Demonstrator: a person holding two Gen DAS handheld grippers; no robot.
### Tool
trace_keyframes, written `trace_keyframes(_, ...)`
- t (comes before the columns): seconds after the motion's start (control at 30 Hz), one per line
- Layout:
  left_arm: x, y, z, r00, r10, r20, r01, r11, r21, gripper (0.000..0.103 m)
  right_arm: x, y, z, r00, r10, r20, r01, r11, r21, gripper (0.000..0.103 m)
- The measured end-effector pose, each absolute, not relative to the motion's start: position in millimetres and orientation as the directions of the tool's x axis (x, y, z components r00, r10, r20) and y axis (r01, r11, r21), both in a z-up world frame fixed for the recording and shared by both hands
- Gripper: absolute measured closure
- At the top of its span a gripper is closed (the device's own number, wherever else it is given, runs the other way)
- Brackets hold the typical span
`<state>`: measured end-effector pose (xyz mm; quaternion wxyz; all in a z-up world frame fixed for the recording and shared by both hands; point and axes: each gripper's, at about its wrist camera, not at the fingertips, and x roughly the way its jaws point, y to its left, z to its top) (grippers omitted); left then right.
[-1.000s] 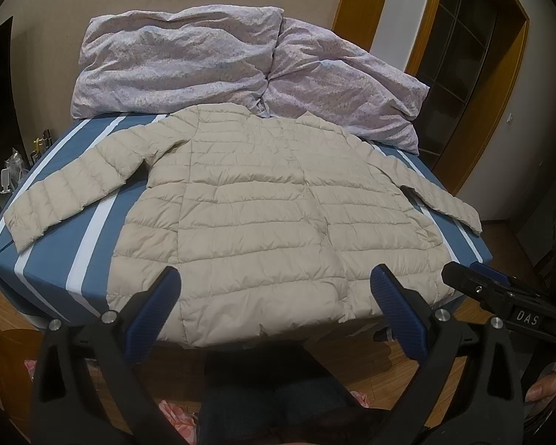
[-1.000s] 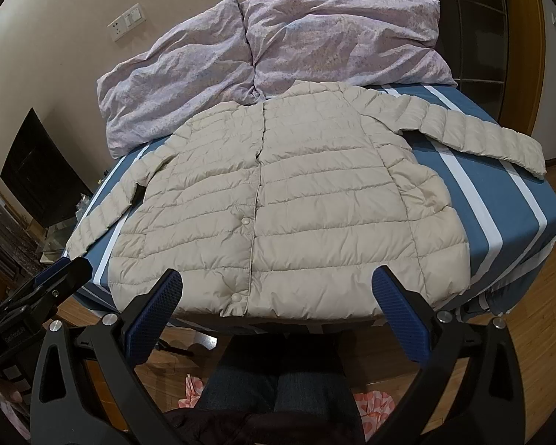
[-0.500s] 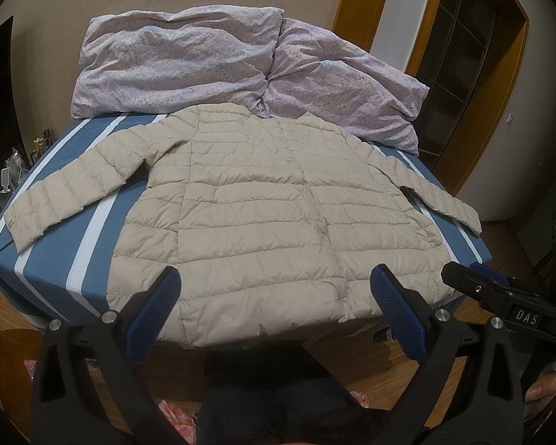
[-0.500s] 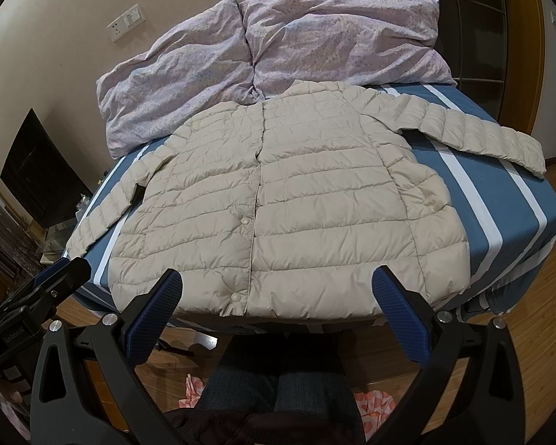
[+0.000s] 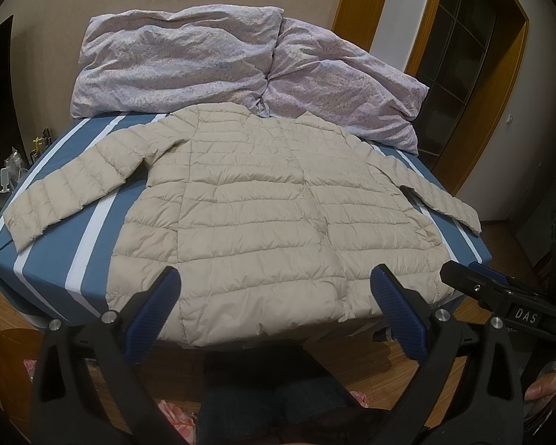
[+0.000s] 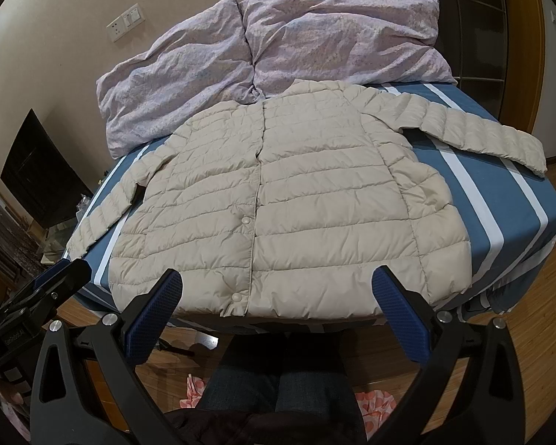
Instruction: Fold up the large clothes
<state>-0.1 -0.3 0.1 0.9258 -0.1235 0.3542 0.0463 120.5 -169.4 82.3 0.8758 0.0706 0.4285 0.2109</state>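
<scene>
Change since the earlier frames: none that I can detect. Both grippers hang where they were, and the jacket lies as it did.

Item: beige quilted jacket, spread flat and front-up on the bed, snap placket closed. It lies ahead of both sets of fingers, with the hem nearest them at the bed's near edge and the collar farthest, against the lilac duvet. Long axis of the body: hem to collar, running straight away from the fingers. Sleeves angled out to either side.

Left gripper: fingers released, spread wide, holding nothing, short of the hem. From its view the left sleeve reaches out beyond its left finger, cuff near the bed's side edge.

Right gripper: fingers likewise released and empty, short of the hem. The right sleeve stretches out beyond its right finger, cuff overhanging the bed's edge.

Each gripper shows at the margin of the other's view, so the two hang side by side, apart.

Judgement: no fold begun. I read the sleeves as the first parts to be brought in across the body, each by the gripper on its own side. The hem is the nearest edge to either; the cuffs call for a reach forward and outward.
</scene>
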Motion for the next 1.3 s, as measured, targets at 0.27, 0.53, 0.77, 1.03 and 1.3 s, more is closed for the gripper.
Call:
trace_keyframes(0.27, -0.1, -0.3, 0.1, 0.745, -0.001, -0.667, -0.173, 0.965, -0.195, 0.002, 120.8, -169.5, 81.8, 0.543, 0.431, -0.721, -0.310, 0.901, 0.305, 0.001)
trace_keyframes(0.53, -0.3, -0.3, 0.1, 0.745, -0.002, -0.667, -0.173, 0.965, -0.196, 0.002, 121.1, -169.1, 81.7, 0.543, 0.430, -0.721, -0.309, 0.901, 0.305, 0.001)
trace_keyframes(0.77, -0.1, -0.2, 0.1, 0.745, -0.002, -0.667, -0.173, 0.965, -0.196, 0.002, 121.8, -168.8, 81.1, 0.542, 0.430, -0.722, -0.308, 0.901, 0.306, 0.001)
trace_keyframes(1.03, -0.1, -0.1, -0.1, 0.745, -0.004, -0.667, -0.172, 0.965, -0.197, 0.002, 126.1, -173.2, 78.5, 0.543, 0.427, -0.723, -0.302, 0.903, 0.306, 0.001)
trace_keyframes(1.3, 14.5, 1.8, -16.1, 0.733, -0.008, -0.680, -0.173, 0.965, -0.198, 0.002, 141.5, -171.7, 71.7, 0.543, 0.406, -0.736, -0.281, 0.913, 0.296, 0.001)
